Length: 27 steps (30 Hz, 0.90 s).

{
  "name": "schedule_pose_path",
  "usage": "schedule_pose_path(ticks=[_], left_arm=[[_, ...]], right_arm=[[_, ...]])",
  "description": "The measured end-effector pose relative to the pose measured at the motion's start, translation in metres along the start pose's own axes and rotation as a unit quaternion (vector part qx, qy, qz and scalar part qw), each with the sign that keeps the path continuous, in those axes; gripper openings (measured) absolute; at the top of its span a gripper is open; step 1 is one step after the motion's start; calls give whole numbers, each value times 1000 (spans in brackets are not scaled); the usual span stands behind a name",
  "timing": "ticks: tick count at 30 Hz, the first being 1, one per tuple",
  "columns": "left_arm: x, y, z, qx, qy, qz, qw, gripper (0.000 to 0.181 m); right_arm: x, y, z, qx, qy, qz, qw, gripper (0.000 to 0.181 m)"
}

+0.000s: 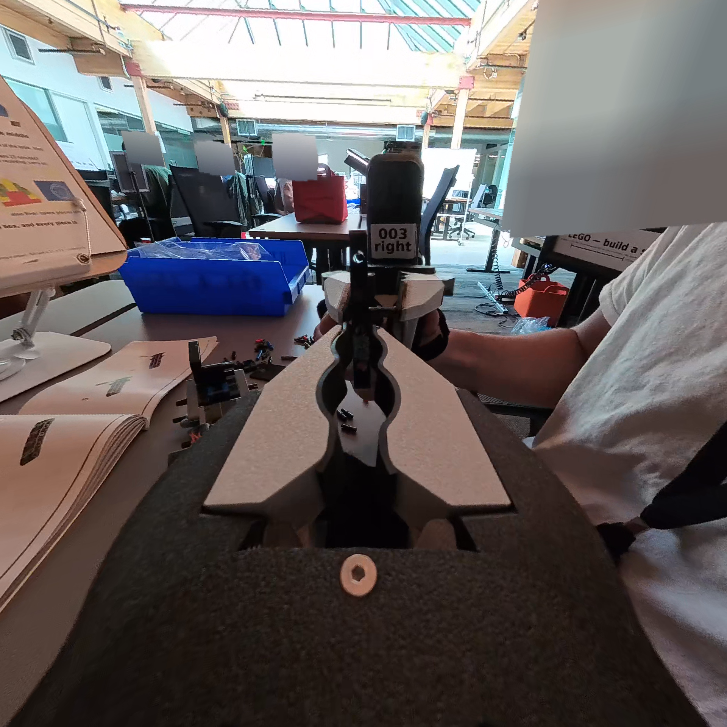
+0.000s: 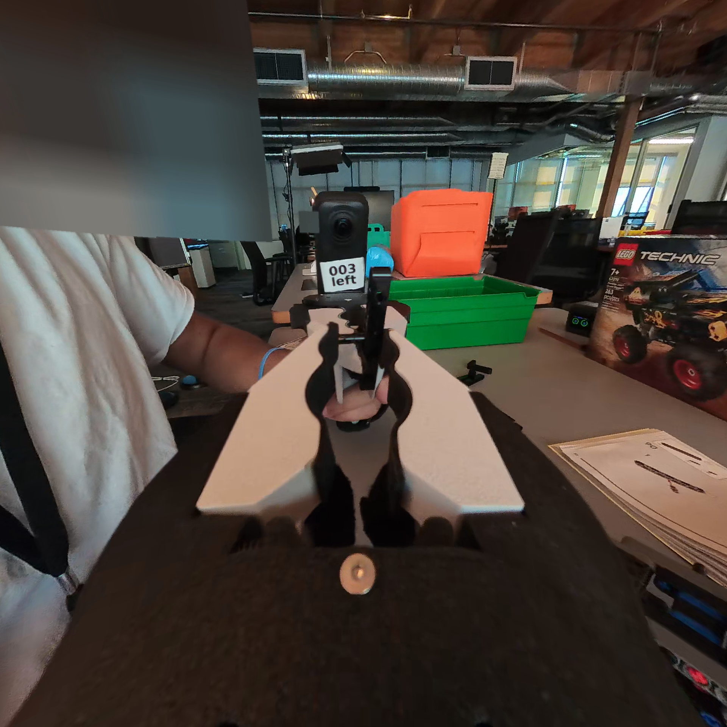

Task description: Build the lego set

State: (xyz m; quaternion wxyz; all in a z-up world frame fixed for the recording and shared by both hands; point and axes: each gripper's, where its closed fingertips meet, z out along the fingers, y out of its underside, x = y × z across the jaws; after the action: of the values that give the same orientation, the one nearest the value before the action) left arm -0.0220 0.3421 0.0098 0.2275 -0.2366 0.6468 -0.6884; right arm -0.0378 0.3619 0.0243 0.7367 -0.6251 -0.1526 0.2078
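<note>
Black Technic beam [image 1: 360,314] stands upright between my two grippers, above the counter [image 1: 220,334]. Left gripper [image 1: 358,338] fingers clamp it; right gripper [image 2: 360,342] fingers pinch a black pin [image 2: 350,338] against it. Instruction booklet [image 1: 98,393] lies open nearby.

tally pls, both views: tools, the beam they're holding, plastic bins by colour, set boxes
Tools: 2, left tool and right tool
Black beam: 1
Blue bin: 1
Green bin: 1
Set box: 1
Total: 6
</note>
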Motion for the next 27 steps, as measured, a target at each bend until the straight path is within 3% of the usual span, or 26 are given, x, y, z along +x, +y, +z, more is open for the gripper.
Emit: schedule_pose_path(ticks=[14,22,24,27], left_arm=[[1,5,1,-27,-13,36,999,6],[-18,29,0,-106,-44,16,993,6],[-17,32,1,-116,-38,15,992,6],[-16,27,-1,-102,-35,16,994,6]], right_arm=[[-1,4,-3,9,-9,-5,1000,16],[23,3,-19,-14,27,35,999,20],[23,12,-20,-45,24,29,998,8],[21,11,-21,-35,20,32,999,8]])
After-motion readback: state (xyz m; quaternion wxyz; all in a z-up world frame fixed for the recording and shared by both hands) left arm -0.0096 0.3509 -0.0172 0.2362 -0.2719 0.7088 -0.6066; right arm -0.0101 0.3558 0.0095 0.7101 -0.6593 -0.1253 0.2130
